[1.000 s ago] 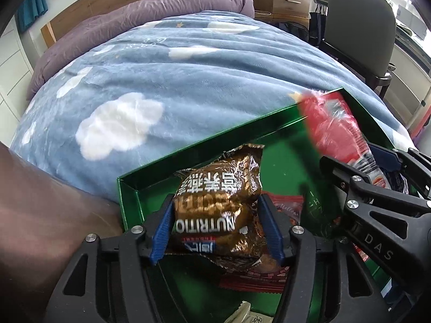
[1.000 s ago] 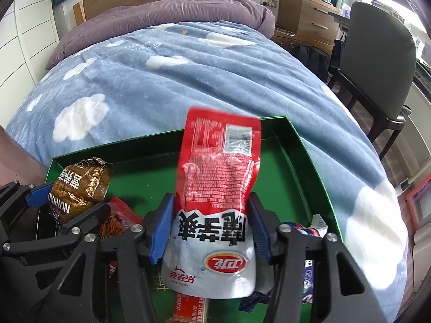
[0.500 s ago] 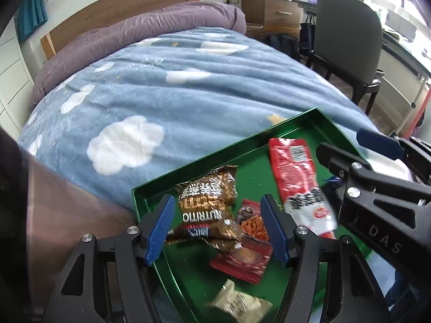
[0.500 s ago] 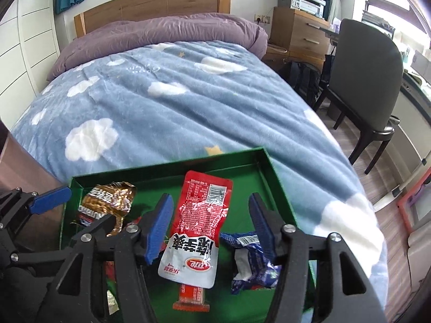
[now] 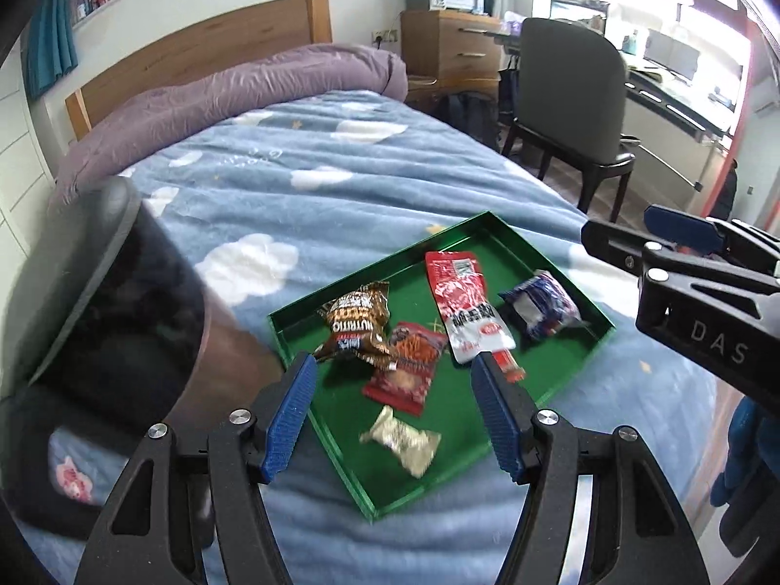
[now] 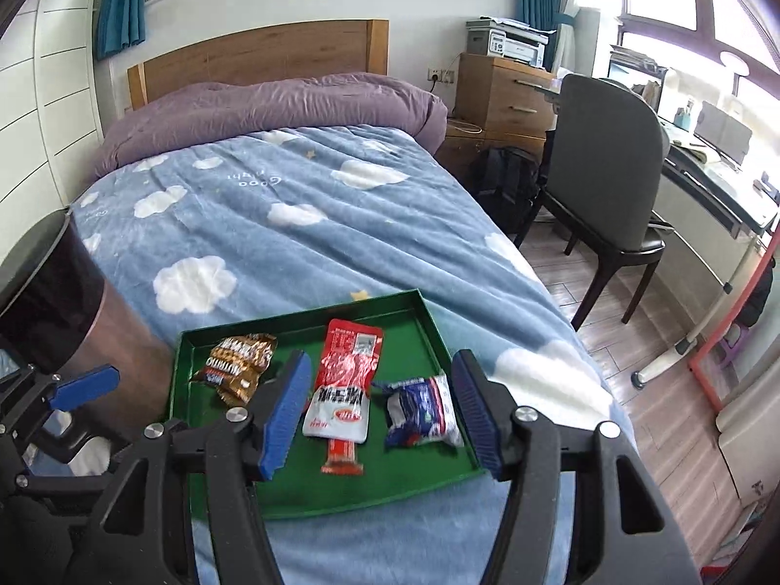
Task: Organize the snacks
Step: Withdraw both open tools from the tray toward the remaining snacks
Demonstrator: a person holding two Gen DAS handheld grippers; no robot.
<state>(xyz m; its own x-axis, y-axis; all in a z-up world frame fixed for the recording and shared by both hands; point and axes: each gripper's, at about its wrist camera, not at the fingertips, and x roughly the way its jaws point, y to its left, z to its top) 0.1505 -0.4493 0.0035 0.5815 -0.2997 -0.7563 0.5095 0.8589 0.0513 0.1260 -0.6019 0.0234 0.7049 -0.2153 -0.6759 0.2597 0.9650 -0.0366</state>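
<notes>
Both the left gripper [image 5: 392, 409] and right gripper [image 6: 378, 409] hang released and empty above the green tray [image 5: 551, 248] on the bed [image 6: 292, 243]. Judging by this, sorting looks nearly finished: the crinkly brown foil pack [image 5: 356, 324], glossy red-and-white pouch [image 6: 346, 380], blue wrapper [image 6: 421, 409], red chip bag [image 5: 412, 370] and small silver sachet [image 5: 402, 441] all lie inside the tray.

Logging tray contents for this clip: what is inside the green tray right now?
The green tray holds a brown packet, a tall red pouch, a blue packet, a red snack bag and a silver packet. Anything beneath them is hidden.
</notes>
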